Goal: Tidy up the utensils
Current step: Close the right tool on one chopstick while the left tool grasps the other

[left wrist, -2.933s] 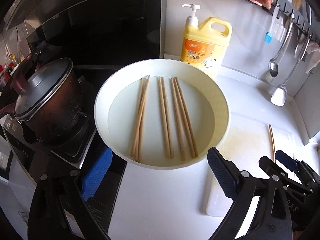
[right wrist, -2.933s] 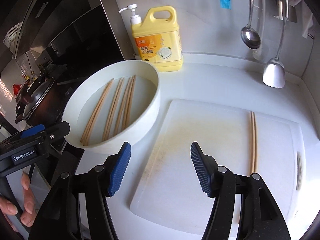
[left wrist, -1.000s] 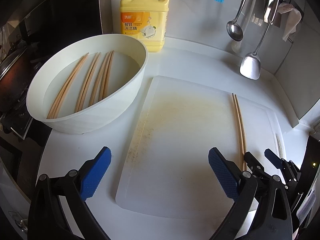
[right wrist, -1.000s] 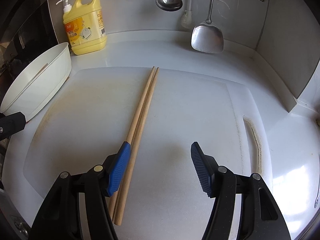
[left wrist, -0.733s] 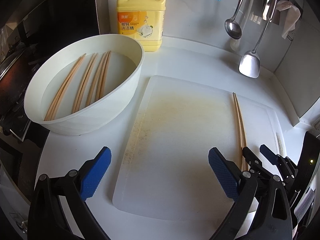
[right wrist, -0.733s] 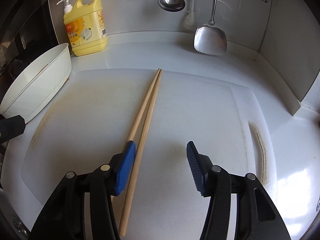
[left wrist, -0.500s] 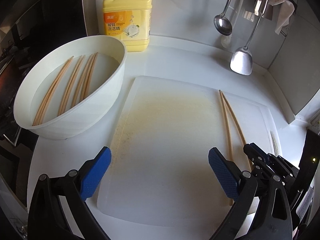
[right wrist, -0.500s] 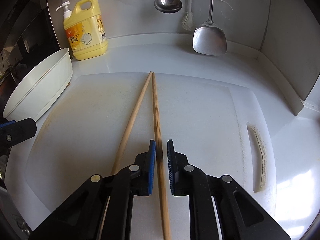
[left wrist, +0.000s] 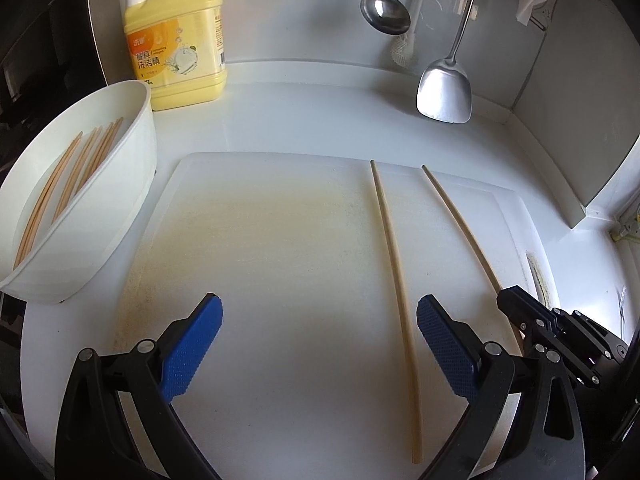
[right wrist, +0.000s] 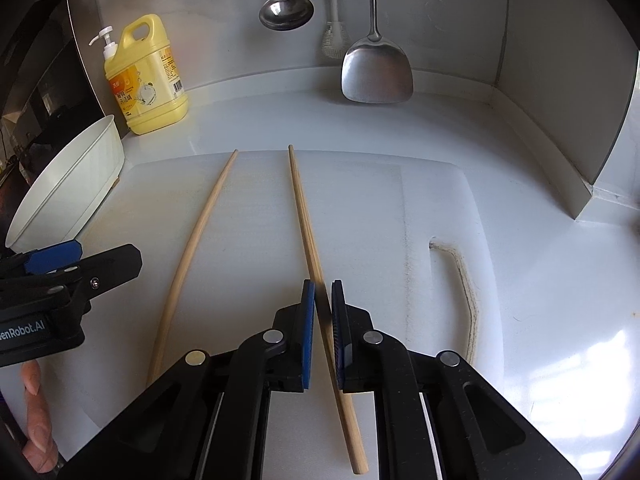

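Note:
Two wooden chopsticks are over a white cutting board (left wrist: pixel 260 280). My right gripper (right wrist: pixel 323 300) is shut on one chopstick (right wrist: pixel 304 216), which points away toward the back wall; it also shows in the left wrist view (left wrist: pixel 460 220). The other chopstick (left wrist: pixel 394 256) lies loose on the board, just left of my open left gripper's right finger; it shows in the right wrist view (right wrist: pixel 192 248) too. My left gripper (left wrist: pixel 318 344) is open and empty over the board's near part. Several more chopsticks (left wrist: pixel 60 184) lie in a white bowl (left wrist: pixel 120 208) at the left.
A yellow dish soap bottle (left wrist: pixel 176 40) stands at the back left. A ladle (left wrist: pixel 384 8) and a metal spatula (left wrist: pixel 444 88) hang on the back wall. A grey wall panel (left wrist: pixel 580 120) closes the right side. A black stove surround (left wrist: pixel 40 40) is at the far left.
My right gripper closed on the right-hand chopstick and pulled it apart from its pair. The left gripper swung from the bowl toward the cutting board and stays open.

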